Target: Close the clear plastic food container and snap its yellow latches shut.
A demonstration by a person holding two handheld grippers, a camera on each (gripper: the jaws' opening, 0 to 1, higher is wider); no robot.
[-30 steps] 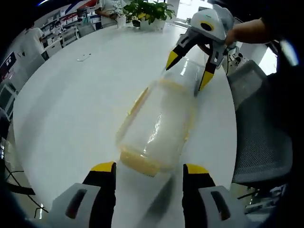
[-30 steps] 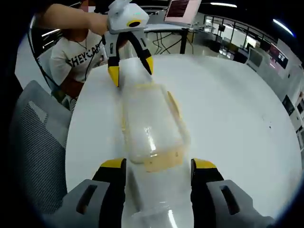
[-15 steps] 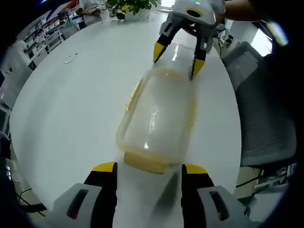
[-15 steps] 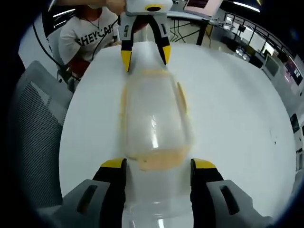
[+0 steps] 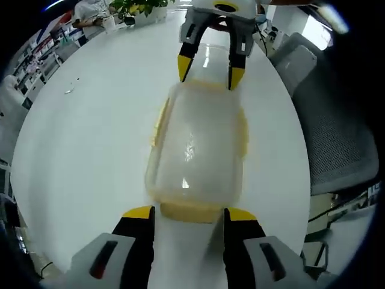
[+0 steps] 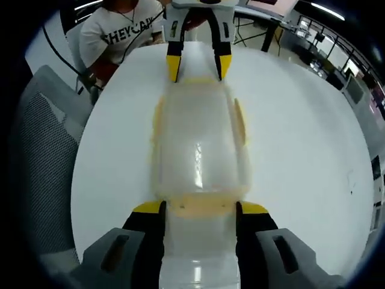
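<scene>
- In the left gripper view, the left gripper (image 5: 183, 212) has its yellow-tipped jaws apart, one on each side of the near yellow end latch (image 5: 187, 211) of the clear plastic container (image 5: 197, 147); contact cannot be told.
- In the right gripper view, the right gripper (image 6: 199, 208) likewise stands with jaws apart, flanking the yellow latch (image 6: 201, 205) at the opposite end.
- Each gripper shows at the far end of the other's view, jaws spread over the container's end.
- The container lies lengthwise between the two grippers on a white round table (image 5: 90, 126), lid on top, with yellow side latches (image 6: 239, 120) along its long edges.
- A grey mesh chair (image 6: 42, 156) stands beside the table, and a person in a white shirt (image 6: 123, 30) sits beyond it.
</scene>
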